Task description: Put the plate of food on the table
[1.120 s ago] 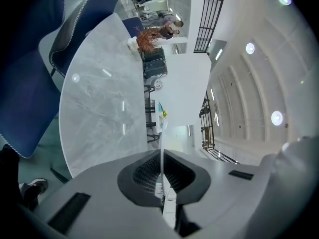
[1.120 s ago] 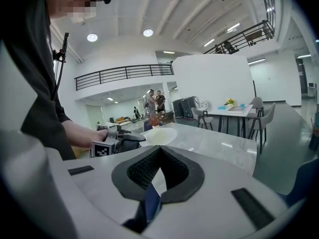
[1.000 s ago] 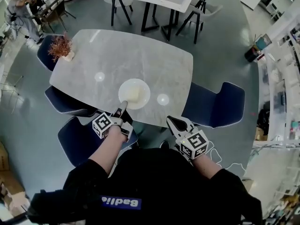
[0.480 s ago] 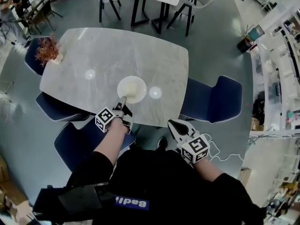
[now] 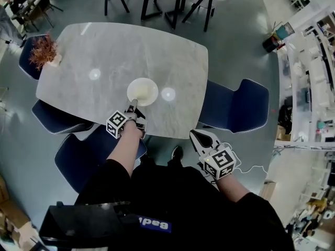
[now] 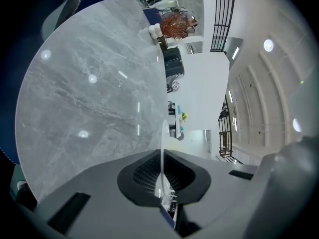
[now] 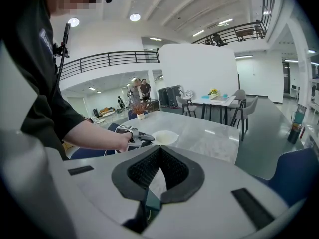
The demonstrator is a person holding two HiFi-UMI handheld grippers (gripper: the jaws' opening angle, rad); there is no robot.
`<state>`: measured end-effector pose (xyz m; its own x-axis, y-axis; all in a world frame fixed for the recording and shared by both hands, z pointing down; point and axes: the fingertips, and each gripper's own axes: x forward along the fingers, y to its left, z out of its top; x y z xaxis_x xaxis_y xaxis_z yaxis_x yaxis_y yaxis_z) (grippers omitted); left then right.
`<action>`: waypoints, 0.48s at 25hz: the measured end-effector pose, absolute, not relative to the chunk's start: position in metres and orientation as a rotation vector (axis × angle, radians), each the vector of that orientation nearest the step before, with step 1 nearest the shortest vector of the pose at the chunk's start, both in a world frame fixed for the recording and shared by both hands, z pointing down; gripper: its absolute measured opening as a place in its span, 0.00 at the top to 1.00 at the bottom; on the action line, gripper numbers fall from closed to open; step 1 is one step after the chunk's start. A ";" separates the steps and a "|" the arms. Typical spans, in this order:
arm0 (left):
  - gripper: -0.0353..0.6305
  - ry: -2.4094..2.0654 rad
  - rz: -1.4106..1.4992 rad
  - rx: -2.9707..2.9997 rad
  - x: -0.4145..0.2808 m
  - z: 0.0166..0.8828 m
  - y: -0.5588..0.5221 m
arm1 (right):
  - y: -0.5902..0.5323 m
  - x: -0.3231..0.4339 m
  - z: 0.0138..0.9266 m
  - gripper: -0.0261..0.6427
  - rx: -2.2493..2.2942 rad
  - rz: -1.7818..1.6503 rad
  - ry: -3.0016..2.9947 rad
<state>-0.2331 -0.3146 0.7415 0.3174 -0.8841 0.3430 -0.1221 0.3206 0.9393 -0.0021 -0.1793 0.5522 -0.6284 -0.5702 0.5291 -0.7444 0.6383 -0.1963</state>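
Both claws were seen shut: the left claw [image 5: 133, 105] was clamped on the near rim of the plate [image 5: 142, 92], and the right claw [image 5: 198, 138] was closed on nothing, off the table [image 5: 131, 51]. The plate appeared set down near the table's front edge. A clean release was called for: jaws opened squarely, then drawn back level, so nothing was dragged.
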 end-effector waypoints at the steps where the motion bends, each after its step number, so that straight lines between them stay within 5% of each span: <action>1: 0.93 -1.159 -0.673 1.138 -0.235 0.748 -0.317 | -0.180 -0.002 0.554 0.95 1.033 0.564 -2.435; 12: 0.93 -1.241 -0.547 1.131 -0.240 0.790 -0.326 | -0.169 0.017 0.573 0.94 1.038 0.626 -2.382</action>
